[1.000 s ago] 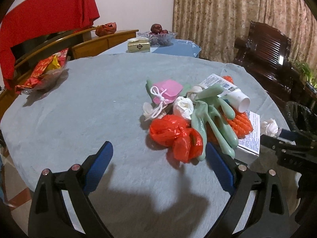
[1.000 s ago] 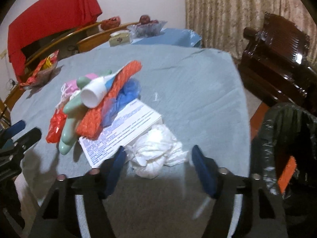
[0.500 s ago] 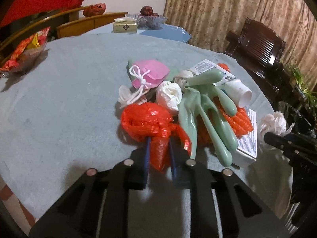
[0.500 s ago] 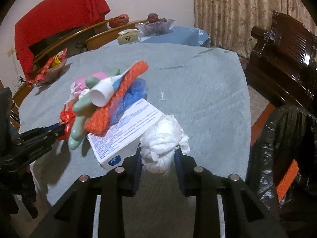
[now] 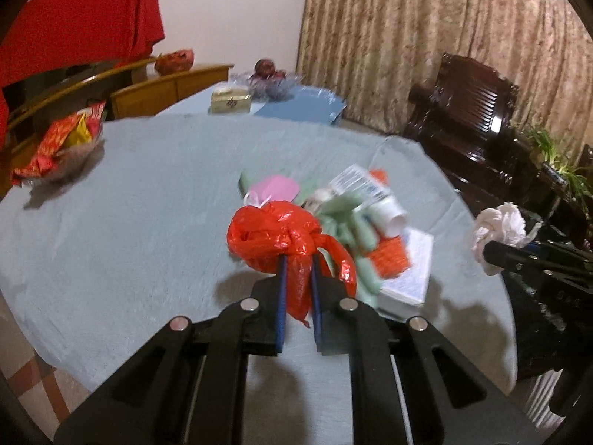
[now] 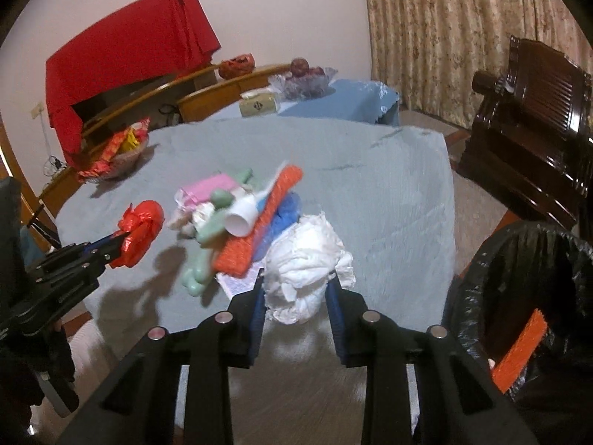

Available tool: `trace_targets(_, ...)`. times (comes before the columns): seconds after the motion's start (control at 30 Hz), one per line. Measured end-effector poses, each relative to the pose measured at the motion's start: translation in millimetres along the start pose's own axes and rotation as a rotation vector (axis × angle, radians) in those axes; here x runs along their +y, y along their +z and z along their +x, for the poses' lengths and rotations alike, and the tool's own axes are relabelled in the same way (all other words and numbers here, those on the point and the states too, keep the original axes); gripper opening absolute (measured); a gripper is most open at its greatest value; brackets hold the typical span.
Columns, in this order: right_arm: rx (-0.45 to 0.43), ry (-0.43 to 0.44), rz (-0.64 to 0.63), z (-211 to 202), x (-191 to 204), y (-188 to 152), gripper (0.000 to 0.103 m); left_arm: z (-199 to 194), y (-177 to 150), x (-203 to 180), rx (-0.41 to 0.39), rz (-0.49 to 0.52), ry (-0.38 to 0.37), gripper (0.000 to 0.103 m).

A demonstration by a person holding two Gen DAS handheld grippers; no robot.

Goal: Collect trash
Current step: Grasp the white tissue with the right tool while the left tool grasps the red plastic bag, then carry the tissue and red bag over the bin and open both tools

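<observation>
My left gripper [image 5: 297, 272] is shut on the tail of a knotted red plastic bag [image 5: 274, 235], which hangs just above the grey tablecloth [image 5: 129, 204]. My right gripper [image 6: 296, 289] is shut on a crumpled white tissue wad [image 6: 304, 263], lifted off the cloth. The right wrist view shows the red plastic bag [image 6: 142, 228] at the left, the left wrist view shows the tissue wad [image 5: 500, 228] at the right. Between them lies the trash pile: a green rubber glove [image 6: 207, 237], orange netting [image 6: 259, 222], a white tube [image 5: 385, 211], a pink pouch [image 5: 274, 187] and a printed box [image 5: 407, 274].
A bin lined with a black bag [image 6: 526, 296] stands to the right of the table, with an orange piece inside. A snack basket [image 5: 59, 148] sits at the table's far left edge. A dark wooden armchair [image 5: 474, 111] stands at the right, wooden chairs behind.
Both grippers closed, the left on the red bag, the right on the tissue wad. Both then rose, lifting their pieces off the cloth.
</observation>
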State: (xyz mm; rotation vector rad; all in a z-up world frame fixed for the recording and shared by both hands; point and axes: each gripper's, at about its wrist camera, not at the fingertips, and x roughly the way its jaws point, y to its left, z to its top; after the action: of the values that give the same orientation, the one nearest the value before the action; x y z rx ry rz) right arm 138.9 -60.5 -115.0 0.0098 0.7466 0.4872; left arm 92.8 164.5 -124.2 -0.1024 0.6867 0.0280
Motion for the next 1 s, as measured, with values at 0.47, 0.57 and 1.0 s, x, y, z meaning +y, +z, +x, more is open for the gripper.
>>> trace_targets(0.47,-0.099,-0.059,0.024,-68,-22,9,0.030,-25,24,-65,-0.059,0.084,-0.104,0.010)
trace_targets(0.57,-0.110,-0.094,0.036,-79,-34,7,0.030,-27,27,-82,-0.066,0.104,-0.135,0.010)
trace_targets(1.0,-0.148,-0.281,0.132,-131,-114,-9,0.030,-16,35,-170,-0.082,0.219,-0.297,0.010)
